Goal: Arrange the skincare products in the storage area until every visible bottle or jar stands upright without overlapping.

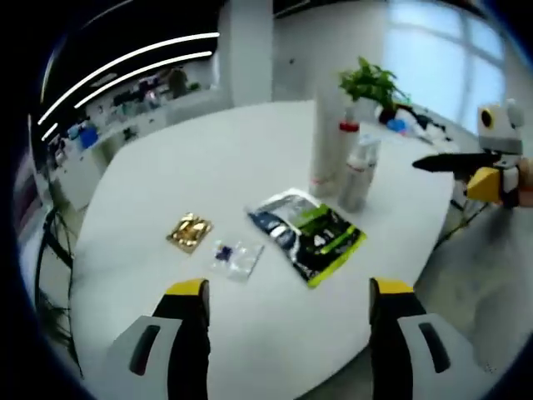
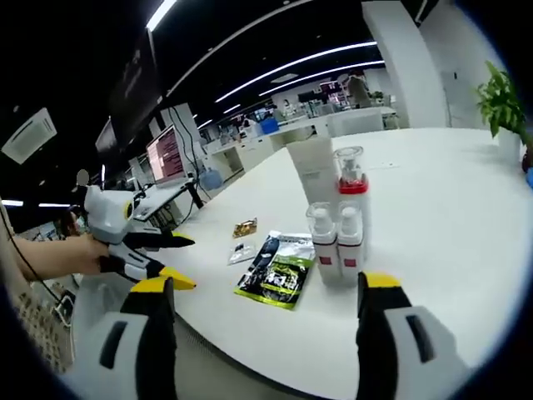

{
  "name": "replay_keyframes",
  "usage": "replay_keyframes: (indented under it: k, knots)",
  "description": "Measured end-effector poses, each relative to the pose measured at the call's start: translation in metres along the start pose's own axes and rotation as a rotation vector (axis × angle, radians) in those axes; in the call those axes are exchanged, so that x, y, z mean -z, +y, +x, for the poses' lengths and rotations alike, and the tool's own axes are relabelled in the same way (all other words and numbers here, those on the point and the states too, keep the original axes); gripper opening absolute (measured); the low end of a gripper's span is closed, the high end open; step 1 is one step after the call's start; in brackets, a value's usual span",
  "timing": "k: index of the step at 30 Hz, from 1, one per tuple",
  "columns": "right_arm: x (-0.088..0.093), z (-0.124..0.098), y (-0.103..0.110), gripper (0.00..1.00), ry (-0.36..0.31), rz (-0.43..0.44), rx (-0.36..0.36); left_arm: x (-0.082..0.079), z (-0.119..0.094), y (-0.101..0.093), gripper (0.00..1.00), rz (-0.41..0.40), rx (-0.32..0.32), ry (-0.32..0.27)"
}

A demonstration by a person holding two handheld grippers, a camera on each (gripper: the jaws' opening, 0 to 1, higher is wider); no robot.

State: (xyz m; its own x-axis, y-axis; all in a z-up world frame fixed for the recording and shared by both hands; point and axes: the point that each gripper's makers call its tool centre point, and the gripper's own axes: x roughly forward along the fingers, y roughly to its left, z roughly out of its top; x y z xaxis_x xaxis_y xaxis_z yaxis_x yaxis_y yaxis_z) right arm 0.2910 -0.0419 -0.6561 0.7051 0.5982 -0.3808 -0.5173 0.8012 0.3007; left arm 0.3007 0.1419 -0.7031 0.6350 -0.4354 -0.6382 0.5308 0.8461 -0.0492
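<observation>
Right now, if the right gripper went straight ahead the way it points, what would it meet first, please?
Probably the pair of small clear pump bottles with red bands, standing upright between its open jaws' lines; the tall red-collared bottle stands behind them. Depth is uncertain.

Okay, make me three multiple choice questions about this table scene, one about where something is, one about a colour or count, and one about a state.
1. Where does the green and black pouch lie relative to the bottles in the left gripper view?
A. On top of them
B. On the table in front of them, nearer the camera
C. Behind them by the plant

2. What colour is the small packet left of the clear sachet?
A. Gold
B. Blue
C. Pink

3. How is the left gripper?
A. Shut on a bottle
B. Shut on the pouch
C. Open, holding nothing

Answers: 1 B, the pouch lies flat between the bottles and the gripper. 2 A, it shines gold. 3 C, its jaws stand wide apart over the bare table.
</observation>
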Motion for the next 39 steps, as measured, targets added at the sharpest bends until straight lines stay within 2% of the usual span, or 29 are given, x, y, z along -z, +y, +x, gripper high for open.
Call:
replay_keyframes:
  k: [10,12,14,17,29,39]
  knots:
    - [0.003,0.0,0.006,0.91,0.024,-0.036,-0.026,0.011,-0.032,0.011,0.82,-0.07,-0.059,-0.018]
    - [0.002,0.0,0.005,0.91,0.019,-0.029,-0.024,0.008,-0.034,0.013,0.82,-0.079,-0.066,-0.022]
    - [0.002,0.0,0.006,0.91,0.017,-0.032,-0.027,0.002,-0.036,0.014,0.82,-0.082,-0.075,-0.054]
    - [0.003,0.002,0.009,0.91,0.025,-0.052,-0.036,0.003,-0.036,0.015,0.84,-0.075,-0.083,-0.055]
    - [0.001,0.001,0.008,0.9,0.008,-0.051,-0.035,0.01,-0.028,0.009,0.84,-0.05,-0.058,-0.006]
    - [-0.002,-0.001,0.012,0.91,-0.012,-0.088,-0.035,0.024,-0.02,0.011,0.84,-0.012,-0.035,0.086]
